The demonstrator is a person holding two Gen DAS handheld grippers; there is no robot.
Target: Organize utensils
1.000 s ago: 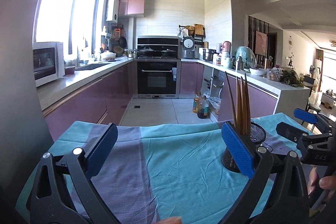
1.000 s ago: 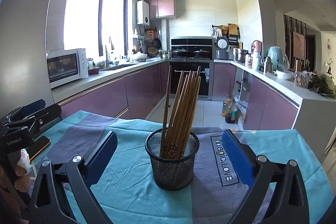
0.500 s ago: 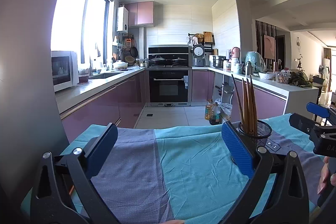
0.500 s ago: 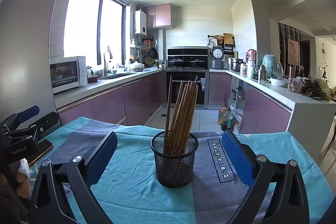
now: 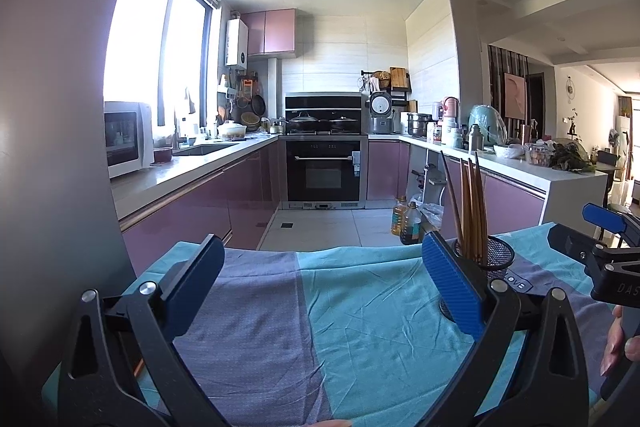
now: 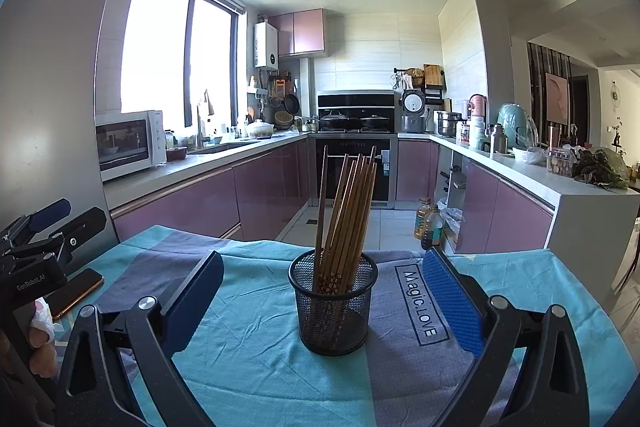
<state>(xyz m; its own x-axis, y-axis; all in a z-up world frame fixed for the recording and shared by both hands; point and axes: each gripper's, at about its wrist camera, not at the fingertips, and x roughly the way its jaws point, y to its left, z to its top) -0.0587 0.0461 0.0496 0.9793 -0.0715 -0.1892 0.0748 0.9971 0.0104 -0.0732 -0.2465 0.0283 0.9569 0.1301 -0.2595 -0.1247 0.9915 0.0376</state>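
Both pairs of fingers are wide apart and hold nothing. The left gripper (image 5: 320, 283) hovers over the bench (image 5: 360, 327), which is covered by a cloth (image 6: 248, 311) in teal and grey-purple panels. The right gripper (image 6: 322, 297) is also above this cloth, and the cup stands between its two blue fingers (image 6: 452, 299), a little further forward, not touching them.

From largest to smallest: the bench with its cloth comes first. On one grey panel the words "Magic.LOVE" (image 6: 420, 303) are printed, just right of the cup in the right wrist view.

Next is the cup (image 6: 334, 303), a black mesh holder, standing upright on the cloth near the middle of the bench. In the left wrist view it (image 5: 496, 255) is partly hidden behind the right finger of the left gripper.

Inside the cup is a bundle of brown chopsticks (image 6: 346, 211). Most of them lean to the right, and one darker stick stands almost straight at the left side of the bundle. Their lower ends have a small pattern, seen through the mesh.

A phone (image 6: 76, 293) with a copper edge lies flat on the cloth at the left side, near the left gripper. The right gripper (image 5: 600, 251) is seen at the right edge of the left wrist view, well apart from the left one.
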